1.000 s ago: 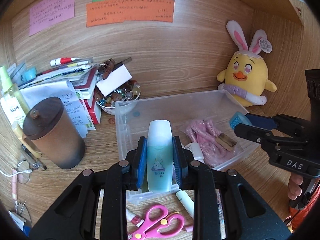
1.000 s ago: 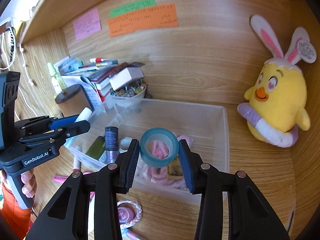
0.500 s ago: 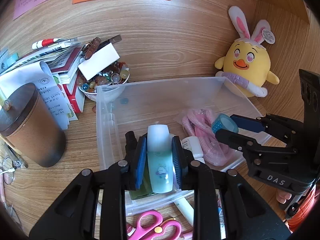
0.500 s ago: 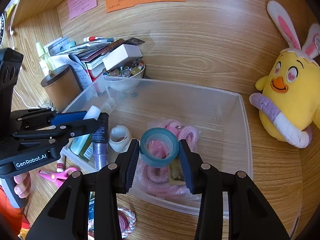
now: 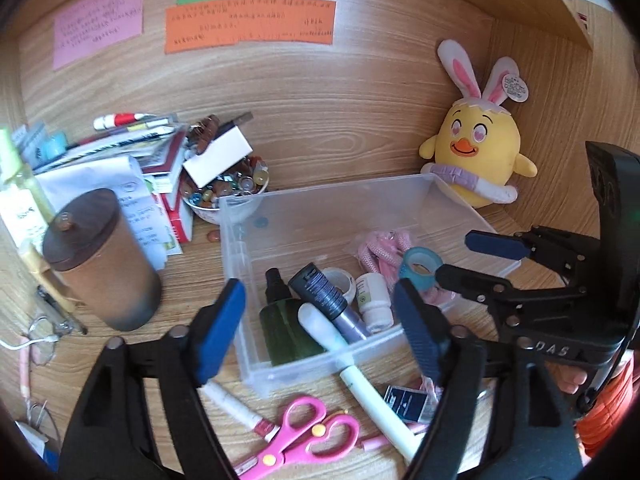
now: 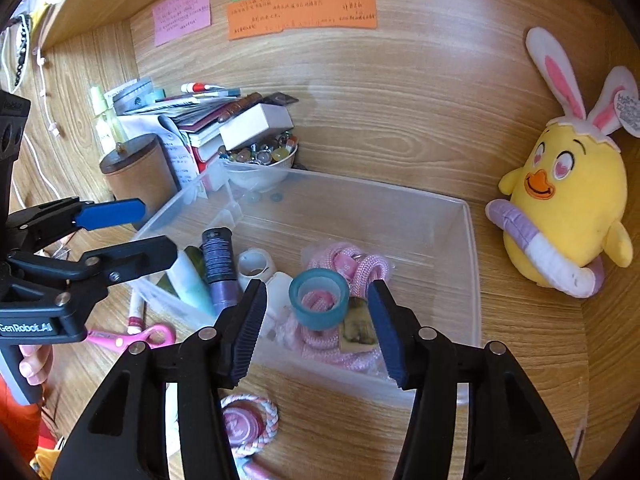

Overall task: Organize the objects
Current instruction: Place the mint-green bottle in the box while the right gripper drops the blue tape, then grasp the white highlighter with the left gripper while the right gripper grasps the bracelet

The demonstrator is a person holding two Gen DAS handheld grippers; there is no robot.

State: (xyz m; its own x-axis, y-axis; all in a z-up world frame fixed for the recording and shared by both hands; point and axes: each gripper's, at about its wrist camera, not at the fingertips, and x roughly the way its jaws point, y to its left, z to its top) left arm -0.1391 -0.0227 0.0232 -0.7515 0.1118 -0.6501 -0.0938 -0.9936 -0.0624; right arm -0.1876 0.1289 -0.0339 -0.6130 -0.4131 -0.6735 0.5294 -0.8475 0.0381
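1. The left gripper hangs over the near left corner of the clear plastic storage bin; its jaws are opening, spread wide, and grip nothing.
2. Below it, the pale blue bottle with a white cap lies in the bin, leaning on the near wall beside a dark green spray bottle and a dark tube with a silver-purple end.
3. The right gripper is over the bin's near right part; its jaws are opening, and neither pad touches the teal roll of tape between them.
4. The tape roll sits on a coiled pink rope inside the bin.
5. On the wooden tabletop, pink-handled scissors lie in front of the bin, and a yellow plush chick with rabbit ears stands behind it.
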